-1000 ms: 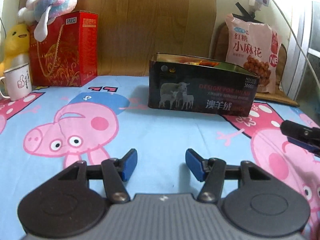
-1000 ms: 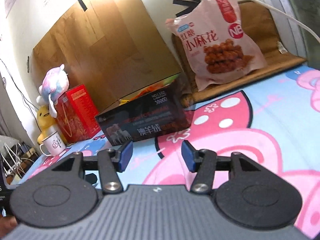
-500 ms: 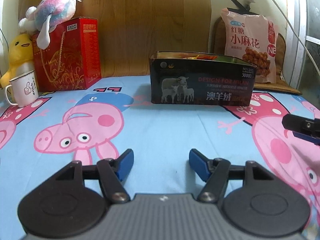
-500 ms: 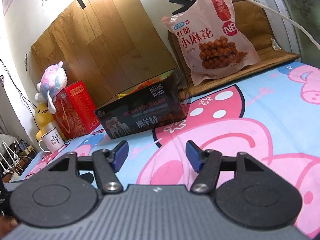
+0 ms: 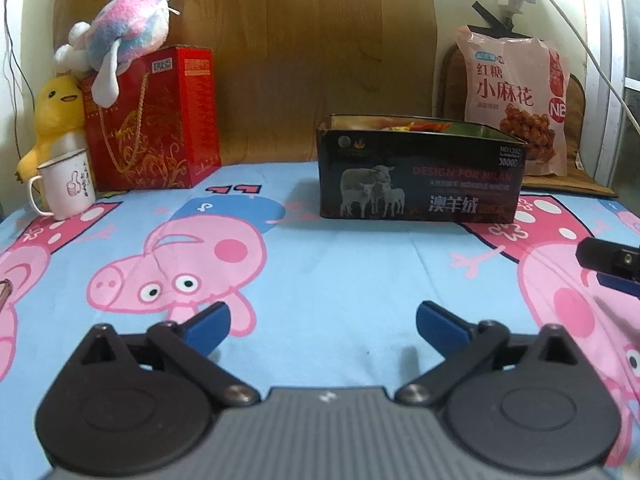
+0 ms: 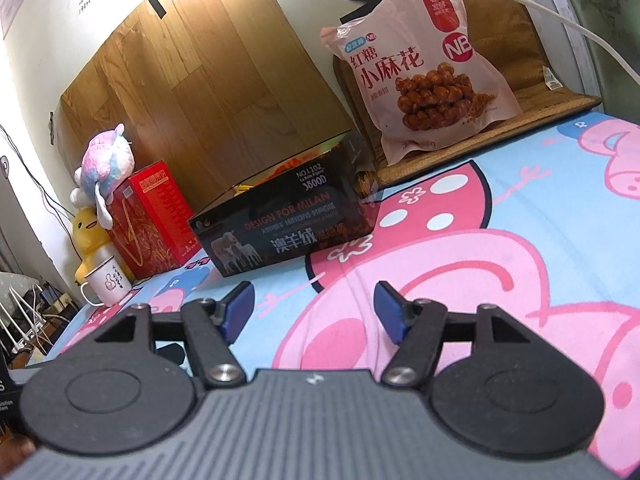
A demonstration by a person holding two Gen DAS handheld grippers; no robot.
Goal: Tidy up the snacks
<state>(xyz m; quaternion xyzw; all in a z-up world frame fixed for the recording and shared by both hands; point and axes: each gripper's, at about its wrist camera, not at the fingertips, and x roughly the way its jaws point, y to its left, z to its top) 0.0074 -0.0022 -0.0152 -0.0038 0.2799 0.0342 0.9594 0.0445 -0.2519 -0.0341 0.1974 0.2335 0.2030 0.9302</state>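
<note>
A dark open-topped box [image 5: 420, 178] printed with sheep stands on the cartoon-pig sheet [image 5: 320, 272], with colourful snack packets showing over its rim; it also shows in the right wrist view [image 6: 288, 228]. A large pink bag of fried dough twists [image 5: 516, 104] leans against the wall behind it, also in the right wrist view [image 6: 424, 68]. My left gripper [image 5: 323, 326] is open and empty, low over the sheet in front of the box. My right gripper [image 6: 314, 312] is open and empty; its tip shows at the right edge of the left wrist view [image 5: 612, 268].
A red gift box [image 5: 154, 120] with a plush toy [image 5: 116, 44] on top, a yellow duck toy [image 5: 56, 120] and a white mug [image 5: 66, 188] stand at the back left. A wooden board [image 5: 320, 52] leans on the wall. A white cable [image 6: 540, 12] hangs at right.
Both grippers have opened wider. The left gripper has lowered and levelled, pulling back slightly from the box. The right gripper has tilted and drifted a little toward the box and bag.
</note>
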